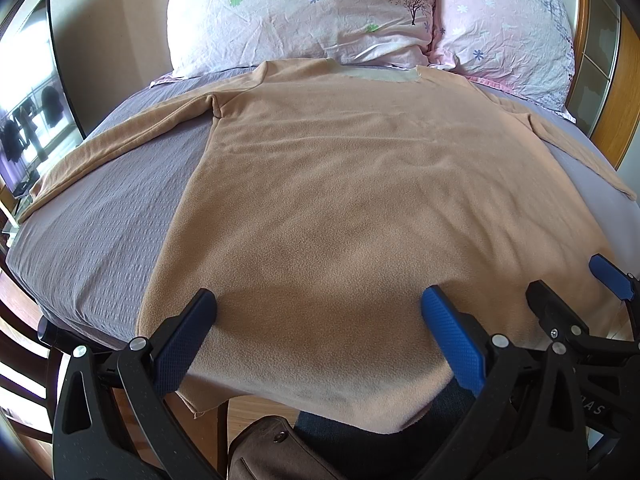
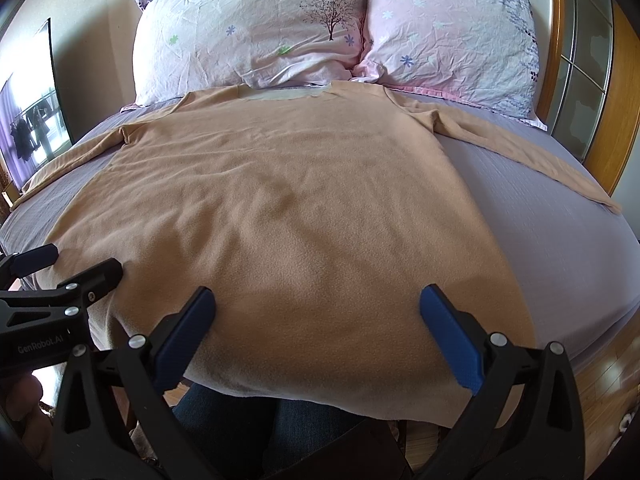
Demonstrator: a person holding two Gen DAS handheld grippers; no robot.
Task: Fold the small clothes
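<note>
Tan long-sleeve shirt (image 1: 340, 200) spread flat on bed (image 1: 100, 216), sleeves out, collar at pillows (image 1: 300, 12). Left tongs (image 1: 318, 336) and right tongs (image 2: 318, 336) apart, above hem, gripping nothing.

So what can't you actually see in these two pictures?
- Shirt hem: in both views it drops over the bed edge, hidden partly behind each hand-held gripper's fingers.
- Right sleeve cuff: cut off by the left view's edge.
- Shirt's underside: hidden against the bed.
- Pillow tops: cropped by both frames.
</note>
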